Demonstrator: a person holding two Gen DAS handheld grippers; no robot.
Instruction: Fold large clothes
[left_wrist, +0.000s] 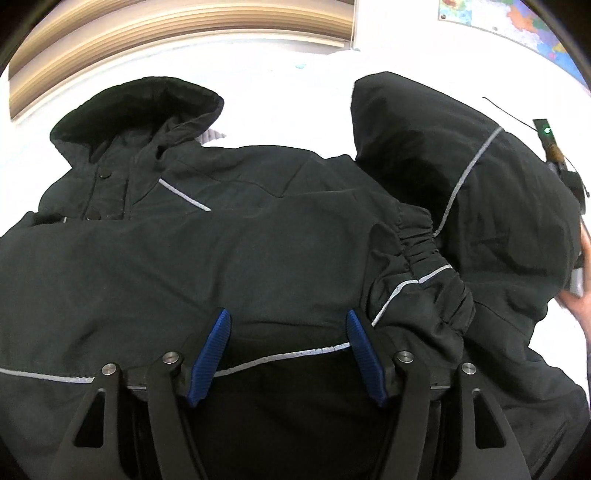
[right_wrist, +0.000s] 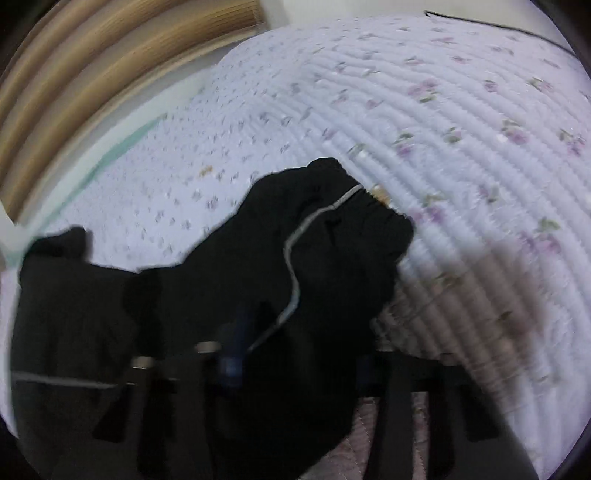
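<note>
A bed fills the room ahead of the gripper, spread with a pale quilted cover printed with small purple flowers. Beyond it to the left runs a ribbed wooden headboard. A coloured map hangs on the white wall to the upper right.

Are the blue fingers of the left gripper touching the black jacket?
Cannot tell. In the left wrist view the left gripper stands open over the black jacket; the blue fingertips overlap the fabric, but no plain contact or gap shows.
</note>
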